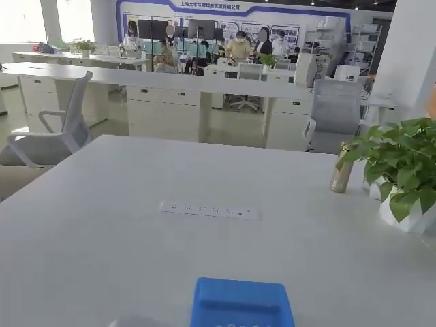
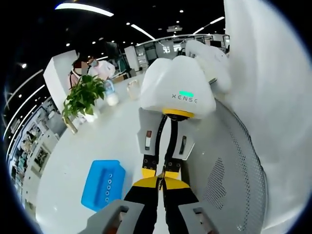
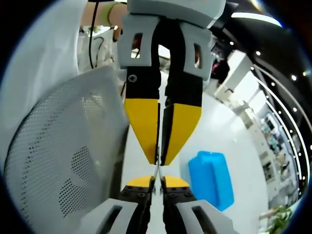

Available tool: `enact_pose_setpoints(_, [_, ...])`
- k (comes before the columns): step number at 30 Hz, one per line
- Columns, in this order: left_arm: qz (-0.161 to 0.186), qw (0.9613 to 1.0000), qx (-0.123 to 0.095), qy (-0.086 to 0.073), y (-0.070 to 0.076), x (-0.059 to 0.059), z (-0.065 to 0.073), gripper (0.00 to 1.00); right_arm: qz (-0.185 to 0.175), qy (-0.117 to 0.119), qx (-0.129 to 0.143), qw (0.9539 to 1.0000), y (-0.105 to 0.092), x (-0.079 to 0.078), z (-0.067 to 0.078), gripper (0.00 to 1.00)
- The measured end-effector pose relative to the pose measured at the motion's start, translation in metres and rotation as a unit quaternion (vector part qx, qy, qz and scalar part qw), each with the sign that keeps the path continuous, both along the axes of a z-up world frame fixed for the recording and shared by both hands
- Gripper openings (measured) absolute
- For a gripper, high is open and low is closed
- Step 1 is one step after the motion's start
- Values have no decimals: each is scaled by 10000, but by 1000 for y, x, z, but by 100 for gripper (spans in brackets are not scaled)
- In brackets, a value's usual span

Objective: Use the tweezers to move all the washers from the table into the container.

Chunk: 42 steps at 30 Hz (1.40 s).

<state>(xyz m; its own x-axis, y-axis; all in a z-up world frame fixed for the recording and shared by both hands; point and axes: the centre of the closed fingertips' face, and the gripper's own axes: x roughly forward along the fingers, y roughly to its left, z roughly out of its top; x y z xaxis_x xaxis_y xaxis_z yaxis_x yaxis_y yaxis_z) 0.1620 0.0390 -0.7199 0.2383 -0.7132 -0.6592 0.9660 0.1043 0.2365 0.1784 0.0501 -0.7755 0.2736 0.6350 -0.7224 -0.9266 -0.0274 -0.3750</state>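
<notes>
Your left gripper (image 2: 160, 184) and your right gripper (image 3: 157, 184) point at each other, tip to tip, close to your body beside a white perforated mesh chair back (image 3: 58, 161). In each gripper view, that gripper's two black jaws with yellow tips are drawn together, leaving only a hairline slit. The facing gripper's yellow pads are pressed together in the same way. In the right gripper view, a thin silvery metal strip (image 3: 156, 168) runs along that slit from one pair of tips to the other. It is too thin to tell whether it is the tweezers, or which pair of jaws clamps it.

The shallow blue rectangular plastic container (image 1: 242, 300) sits on the large white desk (image 1: 102, 238) at the middle of its near edge, directly in front of you. In the left gripper view, a row of small round marks lies inside it, too small to identify.

A flat white power strip (image 1: 211, 210) lies across the centre of the desk. Near the far right corner stands a slim tan bottle (image 1: 342, 169). Just beside the bottle, at the right edge, is a leafy green plant in a white pot (image 1: 402, 170).
</notes>
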Motion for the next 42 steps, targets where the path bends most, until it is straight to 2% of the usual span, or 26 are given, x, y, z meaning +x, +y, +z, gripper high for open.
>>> enact_pose_setpoints(5, [-4,10000,-37,-74,-2,-1,5,0,0,10,-26,10000,0,0,0,4])
enact_pose_setpoints(8, [-2,9998,55,-199,-1,1,5,0,-41,34,12,10000,-1,2,-1,4])
enact_pose_setpoints(11, [146,9993,196,-276,4,9,-1,0,-163,113,26,9998,-5,6,-5,4])
enact_pose_setpoints(14, [240,9991,303,-158,8,12,-11,0,-241,127,-25,9996,-10,9,-11,3])
enact_pose_setpoints(17, [262,9989,384,-108,11,13,-18,0,-257,165,-34,9995,-12,8,-15,3])
enact_pose_setpoints(23, [226,9979,615,5,15,14,-33,0,-351,418,167,9984,-13,7,-26,4])
enact_pose_setpoints(24, [227,9978,620,110,15,15,-37,0,-312,446,144,9984,-13,6,-31,4])
enact_pose_setpoints(26, [399,9966,568,445,11,17,-43,0,-241,454,19,9987,-14,6,-38,4])
enact_pose_setpoints(28, [345,9957,738,436,9,21,-50,0,-162,443,-146,9988,-17,9,-45,4])
enact_pose_setpoints(32, [271,9936,1016,401,6,27,-60,0,-144,506,-274,9982,-20,17,-53,4])
enact_pose_setpoints(34, [250,9928,1095,413,7,30,-63,0,-159,617,-242,9977,-19,19,-56,4])
enact_pose_setpoints(37, [268,9916,1125,587,9,32,-66,0,-184,878,-124,9959,-17,20,-64,4])
enact_pose_setpoints(42, [282,9898,1177,756,11,33,-70,0,-334,1072,101,9936,-13,20,-63,4])
